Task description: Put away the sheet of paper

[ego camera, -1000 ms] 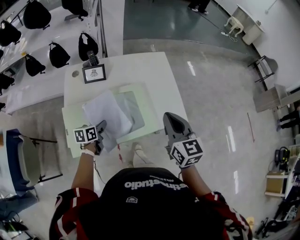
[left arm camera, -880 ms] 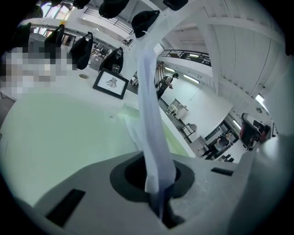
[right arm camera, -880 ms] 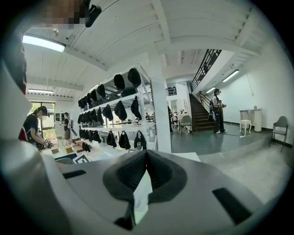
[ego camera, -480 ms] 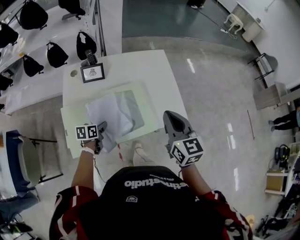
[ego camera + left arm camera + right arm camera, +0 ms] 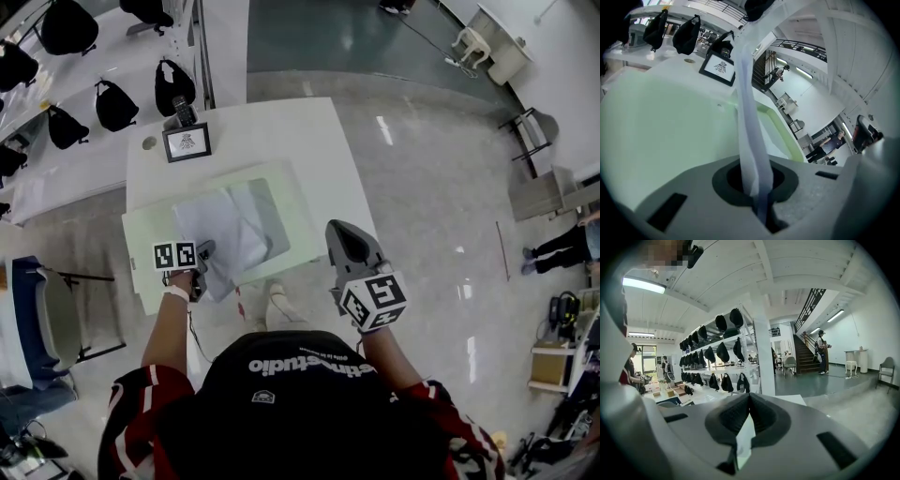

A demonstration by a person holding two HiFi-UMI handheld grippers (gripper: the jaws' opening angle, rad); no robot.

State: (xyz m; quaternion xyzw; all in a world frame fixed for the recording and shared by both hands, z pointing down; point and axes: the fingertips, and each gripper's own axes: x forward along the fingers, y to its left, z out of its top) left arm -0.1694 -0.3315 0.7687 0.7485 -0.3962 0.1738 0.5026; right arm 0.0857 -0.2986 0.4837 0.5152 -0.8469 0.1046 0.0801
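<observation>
Noted left claw (image 5: 200, 253) clamped shut on near-left corner of sheet of paper (image 5: 221, 231). Found rest of sheet rumpled and draped over left half of pale green folder (image 5: 292, 201). Seen edge-on in left gripper view, rising as a white strip (image 5: 750, 131) from pinched pads. Logged folder flat on white tabletop (image 5: 281, 127), with small framed card (image 5: 187, 143) standing beyond folder's far-left corner. Found right claw (image 5: 339, 231) closed on nothing, just right of folder's near-right corner, apart from sheet.
</observation>
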